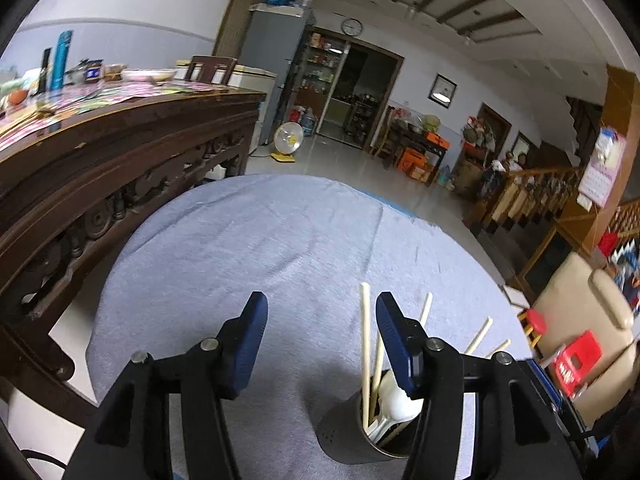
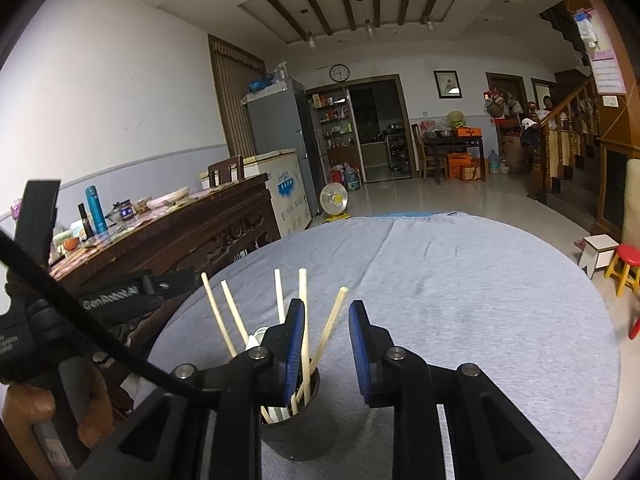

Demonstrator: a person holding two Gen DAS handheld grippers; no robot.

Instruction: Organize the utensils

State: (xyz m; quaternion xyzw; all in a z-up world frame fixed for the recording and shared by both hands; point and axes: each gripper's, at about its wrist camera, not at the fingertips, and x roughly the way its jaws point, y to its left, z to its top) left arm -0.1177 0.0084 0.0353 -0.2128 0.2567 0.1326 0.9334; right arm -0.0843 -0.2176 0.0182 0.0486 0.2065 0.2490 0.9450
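While both tools are hovering over the round tabletop (image 2: 480, 300) draped in a pale blue-grey cloth, the left hand-held gripper (image 1: 320, 304) is standing with its blue-padded jaws spread wide and nothing between them, only bare cloth showing in the gap. Just to the right of it in the left wrist view, a dark grey cylindrical utensil holder (image 1: 352, 436) is sitting upright on the cloth, partly hidden behind the right-hand finger. Several pale wooden chopsticks (image 1: 365, 340) are leaning out of that holder at different angles, and a white plastic spoon (image 1: 394, 400) is resting among them with its bowl near the rim. From the right wrist view, the right hand-held gripper (image 2: 326, 308) is holding its jaws apart by a narrower gap, gripping nothing; the holder is sitting below and behind its left finger, with the chopsticks fanning up on both sides of that finger. At the left edge of this view, a person's hand (image 2: 56, 412) is gripping the handle of the other tool. A dark carved wooden sideboard (image 1: 120, 152) cluttered with bottles and dishes is standing just beside the tabletop.
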